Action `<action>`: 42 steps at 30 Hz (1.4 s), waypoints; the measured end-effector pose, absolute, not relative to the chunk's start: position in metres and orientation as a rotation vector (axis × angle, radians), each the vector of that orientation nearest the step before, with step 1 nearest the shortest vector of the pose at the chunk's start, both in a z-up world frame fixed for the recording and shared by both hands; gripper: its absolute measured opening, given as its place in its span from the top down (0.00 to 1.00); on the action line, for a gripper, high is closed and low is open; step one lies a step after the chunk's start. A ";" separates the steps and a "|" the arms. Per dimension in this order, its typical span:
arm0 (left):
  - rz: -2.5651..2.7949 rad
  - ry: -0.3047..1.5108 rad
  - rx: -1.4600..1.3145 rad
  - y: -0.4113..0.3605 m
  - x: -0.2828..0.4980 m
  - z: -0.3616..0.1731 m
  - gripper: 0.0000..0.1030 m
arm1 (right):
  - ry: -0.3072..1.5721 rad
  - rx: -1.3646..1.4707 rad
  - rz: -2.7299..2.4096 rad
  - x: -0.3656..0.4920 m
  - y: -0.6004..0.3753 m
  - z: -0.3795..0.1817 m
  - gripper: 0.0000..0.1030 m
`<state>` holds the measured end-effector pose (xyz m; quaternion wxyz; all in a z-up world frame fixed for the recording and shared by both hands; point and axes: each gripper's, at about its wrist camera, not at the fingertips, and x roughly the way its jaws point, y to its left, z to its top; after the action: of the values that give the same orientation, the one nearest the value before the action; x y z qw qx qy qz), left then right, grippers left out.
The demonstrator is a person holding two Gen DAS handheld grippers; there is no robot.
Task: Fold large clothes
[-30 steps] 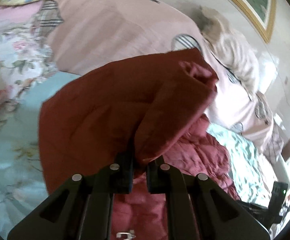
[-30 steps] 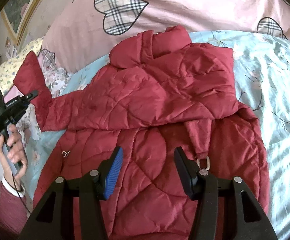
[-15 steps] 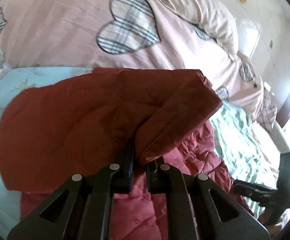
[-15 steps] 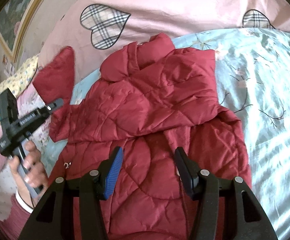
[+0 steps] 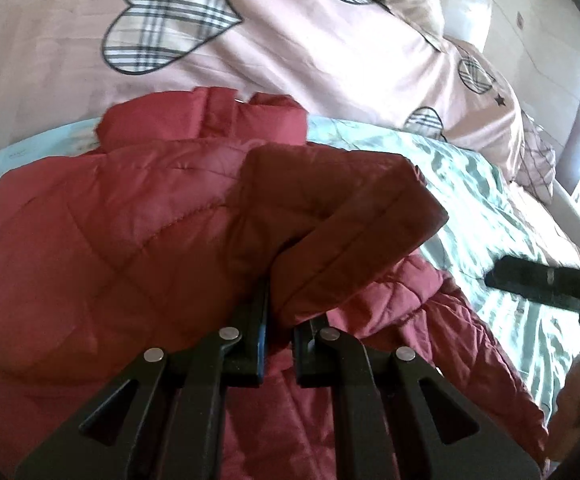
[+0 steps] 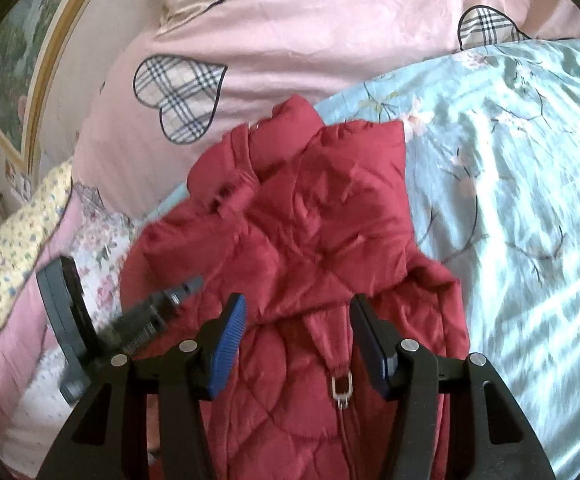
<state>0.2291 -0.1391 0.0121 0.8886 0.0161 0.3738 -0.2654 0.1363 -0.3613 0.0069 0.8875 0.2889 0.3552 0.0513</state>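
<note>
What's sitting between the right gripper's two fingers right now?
In the right wrist view, the right gripper stands open above the red quilted jacket; between its fingers show the jacket's front and metal zipper pull, ungripped.

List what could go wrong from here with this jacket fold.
The left tongs pinch only a thin edge of the red quilted jacket's sleeve cuff; that slick fabric may slip free mid-fold. The sleeve could land bunched over the jacket's collar. The open right tongs hover near the metal zipper pull and might snag it.
</note>
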 end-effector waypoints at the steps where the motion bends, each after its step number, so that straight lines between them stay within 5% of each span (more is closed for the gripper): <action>1: -0.552 0.776 0.043 -0.144 0.228 0.010 0.93 | 0.734 0.614 0.108 0.140 -0.365 0.008 0.37; 3: -0.550 0.776 0.061 -0.151 0.226 0.007 0.93 | 0.721 0.661 0.118 0.149 -0.374 0.007 0.31; 15: -0.540 0.786 0.125 -0.169 0.224 -0.009 0.93 | 0.764 0.880 0.229 0.208 -0.381 -0.024 0.31; 16: -0.545 0.789 0.125 -0.169 0.224 -0.009 0.93 | 0.772 0.885 0.236 0.212 -0.379 -0.028 0.34; 18: -0.552 0.803 0.123 -0.168 0.224 -0.010 0.91 | 0.784 0.878 0.237 0.216 -0.374 -0.032 0.59; 19: -0.563 0.807 0.115 -0.166 0.224 -0.010 0.89 | 0.792 0.868 0.228 0.218 -0.373 -0.033 0.80; 24: -0.628 0.851 0.043 -0.144 0.220 -0.004 0.72 | 0.764 0.834 0.205 0.215 -0.372 -0.026 0.88; 42: -0.359 0.858 -0.034 -0.019 0.295 0.020 0.72 | 0.792 0.516 0.026 0.216 -0.369 -0.029 0.91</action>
<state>0.2948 -0.0189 0.0204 0.8937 -0.0164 0.4137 -0.1732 0.2155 -0.3689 -0.0291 0.8904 0.2483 0.3813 0.0127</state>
